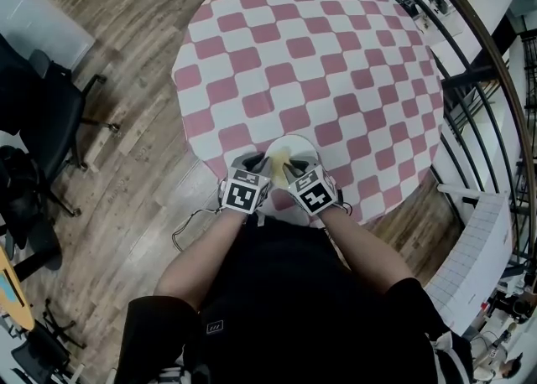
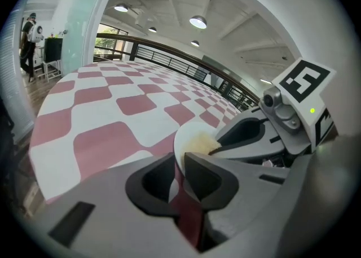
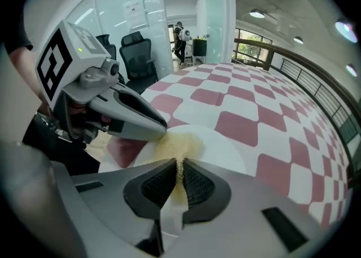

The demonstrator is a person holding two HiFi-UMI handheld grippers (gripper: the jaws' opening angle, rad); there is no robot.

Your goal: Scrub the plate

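A white plate (image 1: 299, 146) lies at the near edge of the round table (image 1: 310, 47), which is covered in a pink and white check cloth. My left gripper (image 1: 257, 166) is shut on the plate's near left rim; in the left gripper view the thin white plate edge (image 2: 189, 136) runs between its jaws (image 2: 179, 168). My right gripper (image 1: 290, 172) is shut on a yellow sponge (image 3: 176, 143) that rests on the plate (image 3: 231, 145). The sponge (image 1: 279, 158) sits between the two grippers. The left gripper's finger (image 3: 132, 115) touches the sponge's far side.
The table edge (image 1: 220, 174) is right under the grippers, with a wooden floor (image 1: 126, 173) beyond. Black office chairs (image 1: 46, 114) stand to the left. A railing (image 1: 482, 64) curves round the right side.
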